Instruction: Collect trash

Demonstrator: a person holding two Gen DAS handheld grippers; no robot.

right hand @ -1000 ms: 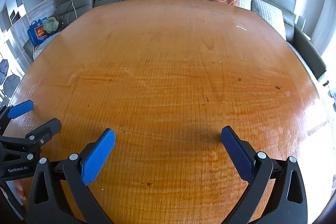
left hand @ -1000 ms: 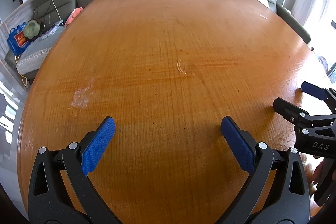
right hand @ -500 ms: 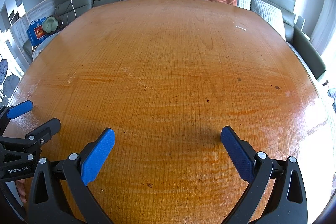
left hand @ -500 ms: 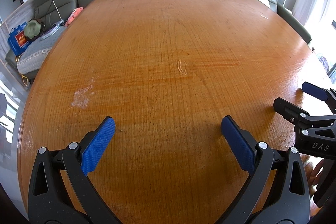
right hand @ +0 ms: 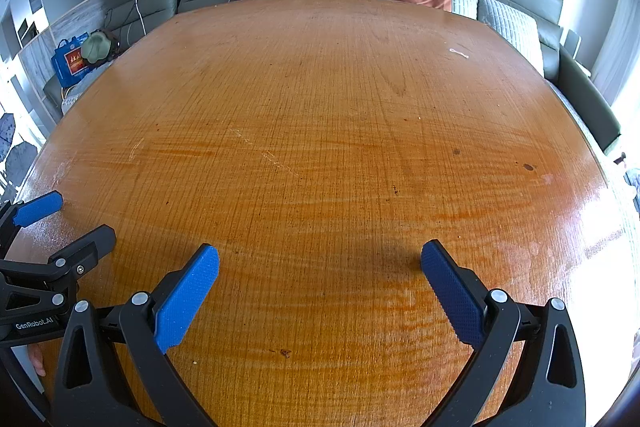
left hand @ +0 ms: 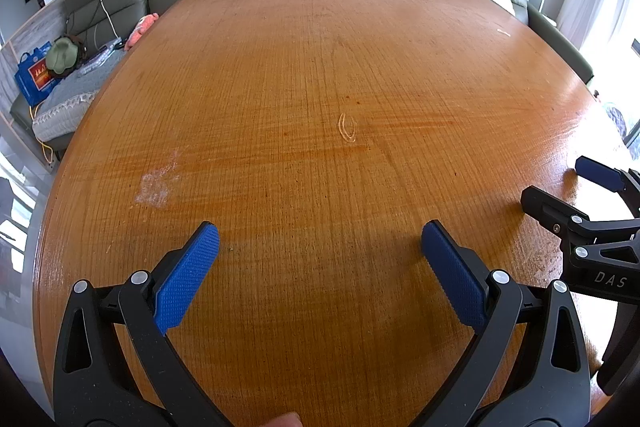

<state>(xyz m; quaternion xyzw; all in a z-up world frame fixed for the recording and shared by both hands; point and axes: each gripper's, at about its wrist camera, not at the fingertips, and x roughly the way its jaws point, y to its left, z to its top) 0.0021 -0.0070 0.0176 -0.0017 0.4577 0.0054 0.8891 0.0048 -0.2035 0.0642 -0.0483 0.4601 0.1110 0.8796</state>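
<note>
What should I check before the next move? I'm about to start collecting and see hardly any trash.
1. Left hand-held gripper open, empty: ok.
2. Right hand-held gripper open, empty: ok.
3. Trash located: small white scrap at the far right of the table; whether it is trash: cannot tell.
4. Bin or bag in view: not ok.
5. The grippers apart from each other: ok.

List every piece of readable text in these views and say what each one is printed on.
"DAS": on the black body of the right gripper, seen at the edge of the left wrist view; it may be cut off.
"GenRobot.AI": on the black body of the left gripper, seen in the right wrist view.
Blue bag beside the sofa: red panel with yellow characters, too small to read.
</note>
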